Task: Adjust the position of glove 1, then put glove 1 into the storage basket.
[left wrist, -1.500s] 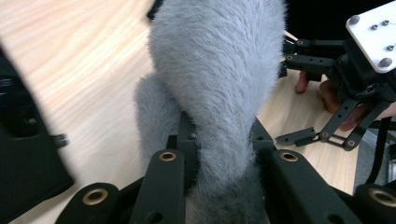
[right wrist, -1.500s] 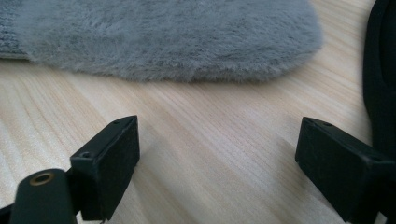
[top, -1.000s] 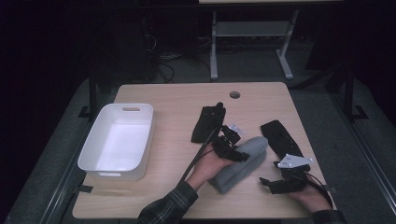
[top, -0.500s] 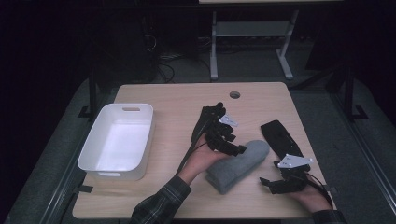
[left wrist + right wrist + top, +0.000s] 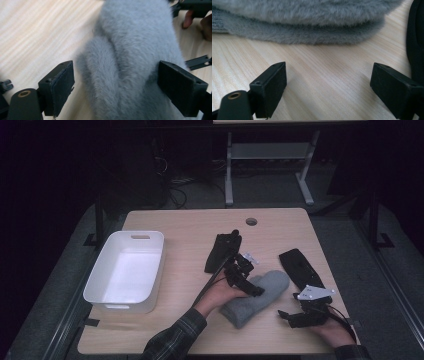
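Now left gripper [image 5: 248,282] lies low over the grey fleece mitten [image 5: 257,296] mid-table, jaws just opened, pads clear (mitten between them). Right gripper [image 5: 296,316] rests beside it, jaws spread, empty.

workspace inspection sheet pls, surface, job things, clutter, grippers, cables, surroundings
surface: light wood table with a round hole near the far edge
job's things: grey mitten lying flat on the table
clutter: white bin at left, empty; two black items, one beyond the mitten, one at right
grippers: left gripper open, jaws just opened, astride the mitten without pressing; right gripper open over bare wood beside the mitten
cables: black cable trails from the left gripper
surroundings: dark room, grey carpet, a metal table frame behind
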`<act>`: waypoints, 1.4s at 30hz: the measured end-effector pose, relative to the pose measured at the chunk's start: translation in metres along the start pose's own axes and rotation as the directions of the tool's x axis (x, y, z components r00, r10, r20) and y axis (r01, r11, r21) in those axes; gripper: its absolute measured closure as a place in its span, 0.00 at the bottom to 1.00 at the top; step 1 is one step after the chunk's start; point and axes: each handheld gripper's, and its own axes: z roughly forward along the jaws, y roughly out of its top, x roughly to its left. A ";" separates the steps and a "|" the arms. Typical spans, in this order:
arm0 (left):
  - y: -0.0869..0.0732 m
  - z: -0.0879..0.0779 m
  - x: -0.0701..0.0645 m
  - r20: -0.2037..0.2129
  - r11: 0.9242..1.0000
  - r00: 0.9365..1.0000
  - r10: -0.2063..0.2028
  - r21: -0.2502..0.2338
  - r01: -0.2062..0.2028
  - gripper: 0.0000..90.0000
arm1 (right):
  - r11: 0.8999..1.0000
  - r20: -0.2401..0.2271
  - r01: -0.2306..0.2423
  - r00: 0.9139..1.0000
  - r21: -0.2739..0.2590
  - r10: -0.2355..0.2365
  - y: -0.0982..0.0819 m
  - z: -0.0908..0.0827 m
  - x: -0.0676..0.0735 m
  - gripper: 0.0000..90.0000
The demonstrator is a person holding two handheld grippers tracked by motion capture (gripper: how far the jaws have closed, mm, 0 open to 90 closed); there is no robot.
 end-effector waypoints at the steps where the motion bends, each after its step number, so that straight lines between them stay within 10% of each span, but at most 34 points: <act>1: -0.001 0.002 0.000 0.002 1.000 1.000 -0.007 0.001 0.007 0.15 | 1.000 0.000 -0.002 1.000 -0.001 0.002 0.000 0.000 0.000 0.15; 18: -0.007 0.022 0.002 0.062 0.998 0.998 -0.019 0.057 0.015 0.15 | 1.000 0.000 0.006 1.000 -0.003 -0.006 0.000 0.001 -0.001 0.15; 29: -0.006 0.020 0.004 0.154 0.997 0.988 -0.031 0.081 0.019 0.51 | 1.000 -0.001 0.000 1.000 -0.002 0.000 0.000 0.000 0.000 0.15; 42: -0.003 0.007 0.003 0.172 0.999 0.985 -0.015 0.047 0.007 0.73 | 1.000 -0.001 0.000 1.000 -0.002 0.000 0.000 0.000 0.000 0.15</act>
